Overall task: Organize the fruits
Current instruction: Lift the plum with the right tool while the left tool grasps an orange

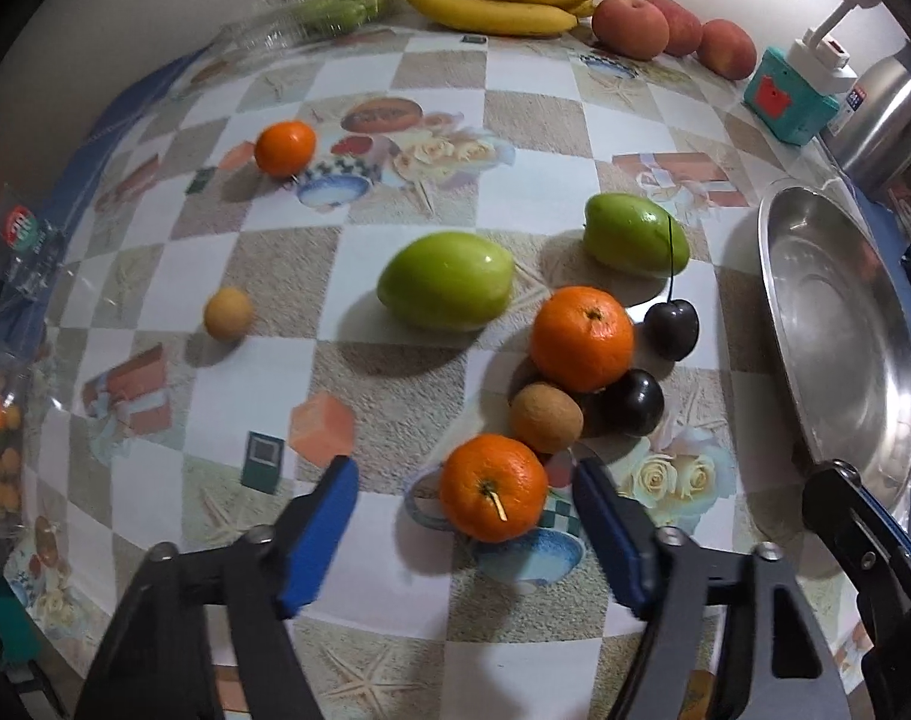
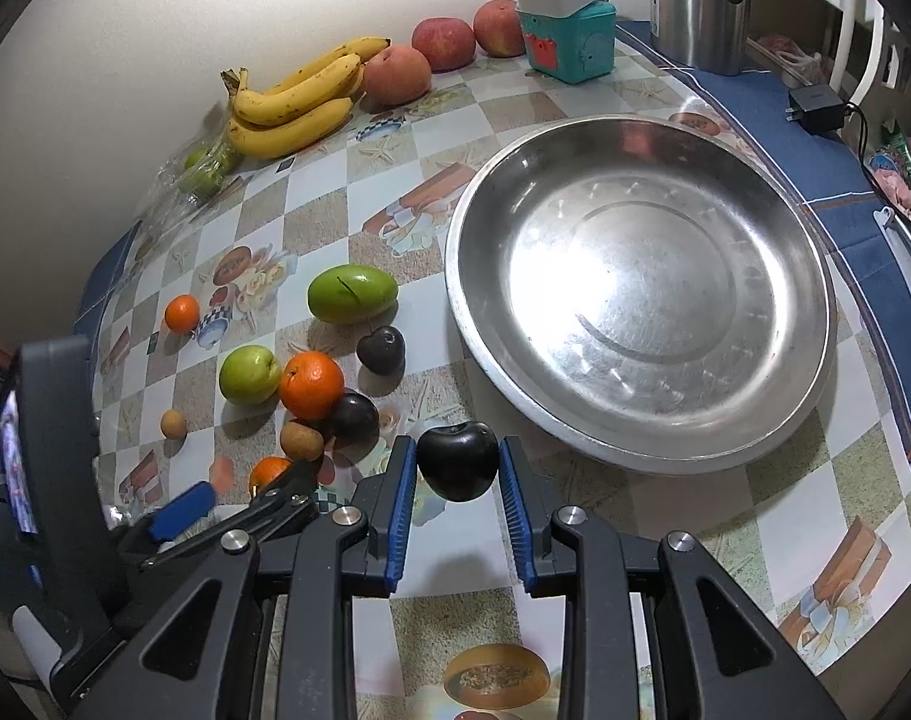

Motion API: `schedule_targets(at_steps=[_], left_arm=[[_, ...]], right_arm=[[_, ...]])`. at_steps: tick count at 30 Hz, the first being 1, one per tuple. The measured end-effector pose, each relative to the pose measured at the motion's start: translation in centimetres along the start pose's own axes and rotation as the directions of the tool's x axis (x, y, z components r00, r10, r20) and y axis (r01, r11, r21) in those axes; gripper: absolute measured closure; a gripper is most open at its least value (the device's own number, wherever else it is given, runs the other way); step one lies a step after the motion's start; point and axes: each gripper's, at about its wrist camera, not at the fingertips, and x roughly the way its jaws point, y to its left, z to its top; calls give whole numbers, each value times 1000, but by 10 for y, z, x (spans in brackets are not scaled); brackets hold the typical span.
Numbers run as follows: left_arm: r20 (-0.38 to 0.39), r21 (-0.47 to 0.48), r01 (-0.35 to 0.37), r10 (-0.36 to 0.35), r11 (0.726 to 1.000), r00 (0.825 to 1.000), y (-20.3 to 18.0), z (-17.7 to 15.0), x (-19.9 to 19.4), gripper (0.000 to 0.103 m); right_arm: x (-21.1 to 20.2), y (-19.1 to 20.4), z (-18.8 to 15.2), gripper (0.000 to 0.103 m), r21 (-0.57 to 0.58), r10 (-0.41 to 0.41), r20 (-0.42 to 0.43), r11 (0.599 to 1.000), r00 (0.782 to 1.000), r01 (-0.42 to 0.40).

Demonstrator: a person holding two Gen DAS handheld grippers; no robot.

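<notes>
dark plum pinched beside the steel dish

the right gripper [image 2: 458, 462] pinches a round, glossy, near-black plum [image 2: 457, 459] between its blue ribbed pads, both pads touching the fruit's sides. the plum is smooth-skinned with a shallow dimple on top, and it sits just off the near rim of the wide, shallow stainless-steel dish [image 2: 725, 438], which lies on the checkered, picture-printed tablecloth [image 2: 575, 516]. whether the plum rests on the cloth or is lifted clear cannot be told.

the left gripper [image 1: 464, 495] is spread wide, its blue pads on either side of a small orange mandarin with a short stem [image 1: 493, 487]; the right pad is just beside the fruit, the left pad well apart from it.

the left wrist view shows the cluster up close: a larger orange mandarin [image 1: 581, 338], a brown fuzzy round fruit [image 1: 546, 417], a dark plum on the cloth [image 1: 634, 403], a dark cherry with a long thin stem [image 1: 671, 330] and two green oval fruits [image 1: 446, 281], with a small tan ball-shaped fruit [image 1: 227, 313] apart to the left. only a slice of the dish appears there, and the held plum does not.

the right wrist view alone shows the whole dish interior, bare and shiny, and the grip on the plum. along the wall lie a bunch of yellow bananas [image 2: 293, 102] and red apples [image 2: 395, 75].
</notes>
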Motion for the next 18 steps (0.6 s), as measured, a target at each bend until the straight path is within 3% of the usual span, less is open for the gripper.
schedule_targets(at_steps=[7, 10, 18], left_arm=[[-7, -1, 63, -63, 998, 998, -6, -1, 1, 54], [-2, -7, 55, -55, 998, 998, -7, -2, 1, 63], [11, -45, 76, -76, 996, 997, 5, -2, -6, 64]], right_arm=[[-1, 1, 0, 74, -3, 5, 1, 1000, 1000, -5], [-1, 1, 0, 74, -3, 6, 4, 1000, 1000, -6], [-2, 1, 0, 74, -1, 11, 7, 1000, 1000, -11]])
